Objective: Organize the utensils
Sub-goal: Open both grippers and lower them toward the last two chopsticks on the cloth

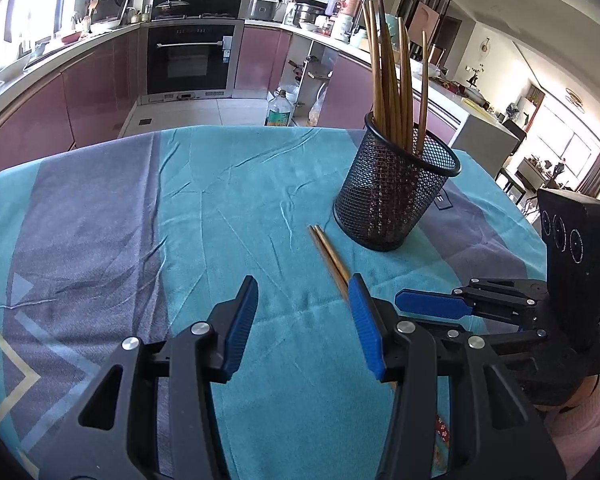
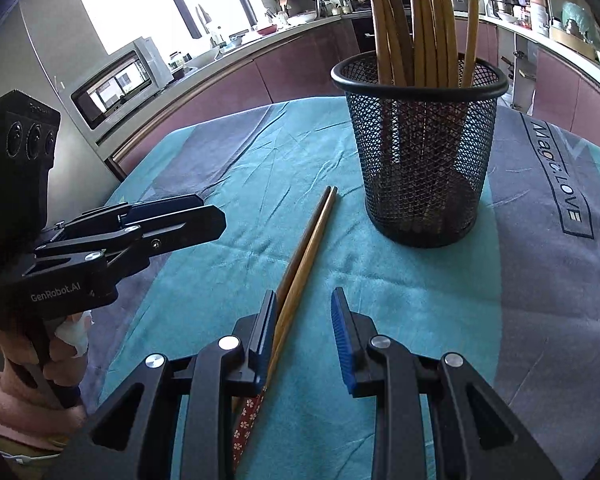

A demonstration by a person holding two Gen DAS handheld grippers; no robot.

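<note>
A black mesh holder (image 2: 420, 152) stands upright on the teal-and-grey cloth (image 1: 228, 208), packed with chopsticks (image 1: 392, 80). One pair (image 2: 304, 248) lies flat on the cloth just beside its base — tips toward it. The right gripper (image 2: 304, 344) hovers low over the pair's handle end, jaws apart, nothing held. The left gripper (image 1: 304, 320) sits alongside, also spread and empty — its right finger hides part of the pair.
</note>
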